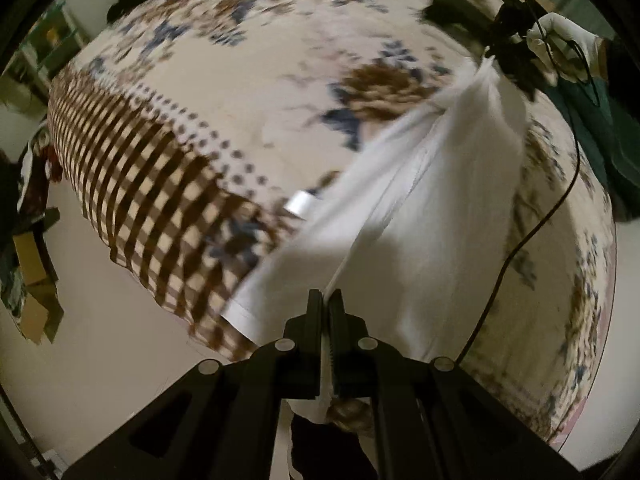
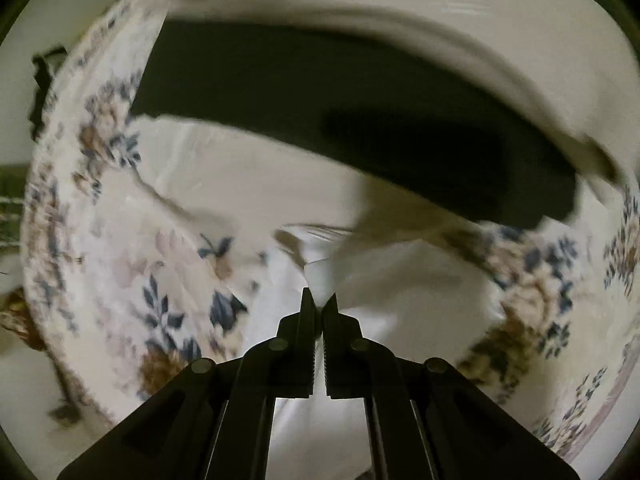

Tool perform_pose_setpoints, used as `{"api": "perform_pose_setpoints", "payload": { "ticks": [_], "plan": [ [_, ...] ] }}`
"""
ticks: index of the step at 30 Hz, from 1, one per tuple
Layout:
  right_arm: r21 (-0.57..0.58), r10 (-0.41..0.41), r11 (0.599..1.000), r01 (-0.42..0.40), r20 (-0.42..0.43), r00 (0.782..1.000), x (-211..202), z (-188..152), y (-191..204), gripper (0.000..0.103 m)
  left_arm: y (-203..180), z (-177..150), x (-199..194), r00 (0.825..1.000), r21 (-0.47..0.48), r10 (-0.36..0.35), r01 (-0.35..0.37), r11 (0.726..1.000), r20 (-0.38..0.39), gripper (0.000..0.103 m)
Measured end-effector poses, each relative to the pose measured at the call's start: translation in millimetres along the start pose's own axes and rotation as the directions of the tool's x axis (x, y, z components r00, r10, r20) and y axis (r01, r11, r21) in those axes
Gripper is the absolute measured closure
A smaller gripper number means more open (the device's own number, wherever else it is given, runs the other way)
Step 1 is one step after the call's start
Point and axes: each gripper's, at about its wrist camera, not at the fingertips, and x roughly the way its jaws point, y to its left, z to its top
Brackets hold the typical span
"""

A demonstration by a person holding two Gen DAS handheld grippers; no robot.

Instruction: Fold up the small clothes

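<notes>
A white garment (image 1: 432,208) hangs stretched above a bed with a floral sheet (image 1: 248,64). My left gripper (image 1: 329,300) is shut on one edge of the white garment. My right gripper (image 1: 505,56), held by a white-gloved hand (image 1: 564,44), grips the garment's far end at the upper right of the left wrist view. In the right wrist view my right gripper (image 2: 319,304) is shut on the white garment (image 2: 360,276), which trails down over the floral sheet (image 2: 132,248). Both views are motion-blurred.
A dark garment (image 2: 340,120) lies on the bed beyond the white one, also seen in the left wrist view (image 1: 452,10). The sheet's brown checked border (image 1: 140,184) hangs over the bed's left edge. Clutter and boxes (image 1: 32,272) sit on the floor at the left. A black cable (image 1: 560,200) hangs across the bed.
</notes>
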Motion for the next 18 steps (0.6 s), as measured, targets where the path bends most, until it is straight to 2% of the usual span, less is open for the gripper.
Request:
{"api": "perform_pose_setpoints", "payload": {
  "ticks": [5, 8, 11, 12, 13, 14, 15, 16, 18],
  "plan": [
    [-0.007, -0.135, 0.991, 0.135, -0.019, 0.991, 44, 14, 38, 0.100, 28, 16, 39, 1.000, -0.003, 0.004, -0.004, 1.000, -0.031, 0.102],
    [0.026, -0.159, 0.987, 0.159, -0.027, 0.987, 58, 18, 40, 0.100, 38, 22, 56, 0.998, -0.001, -0.015, 0.015, 1.000, -0.053, 0.102],
    [0.042, -0.138, 0.989, 0.141, -0.054, 0.989, 70, 20, 40, 0.100, 47, 22, 65, 0.992, -0.023, -0.081, 0.079, 0.997, -0.100, 0.097],
    [0.058, -0.119, 0.991, 0.122, -0.060, 0.991, 70, 20, 38, 0.094, 54, 20, 68, 0.987, -0.052, -0.099, 0.093, 0.994, -0.123, 0.097],
    [0.073, -0.087, 0.993, 0.092, -0.064, 0.994, 68, 19, 35, 0.078, 57, 18, 69, 0.985, -0.068, -0.099, 0.090, 0.994, -0.144, 0.097],
    [0.094, -0.023, 0.995, 0.029, -0.063, 0.998, 63, 16, 31, 0.066, 62, 16, 70, 0.980, -0.086, -0.101, 0.087, 0.992, -0.170, 0.097],
    [0.124, 0.035, 0.992, -0.029, -0.050, 0.998, 56, 10, 26, 0.045, 69, 13, 71, 0.976, -0.106, -0.102, 0.083, 0.991, -0.194, 0.093],
    [0.151, 0.078, 0.986, -0.073, -0.031, 0.996, 47, -1, 20, 0.040, 79, 9, 69, 0.974, -0.132, -0.106, 0.081, 0.988, -0.200, 0.090],
    [0.158, 0.159, 0.976, -0.153, -0.027, 0.987, 34, -30, 14, 0.040, 98, 4, 61, 0.974, -0.180, -0.128, 0.095, 0.979, -0.186, 0.089]
  ]
}}
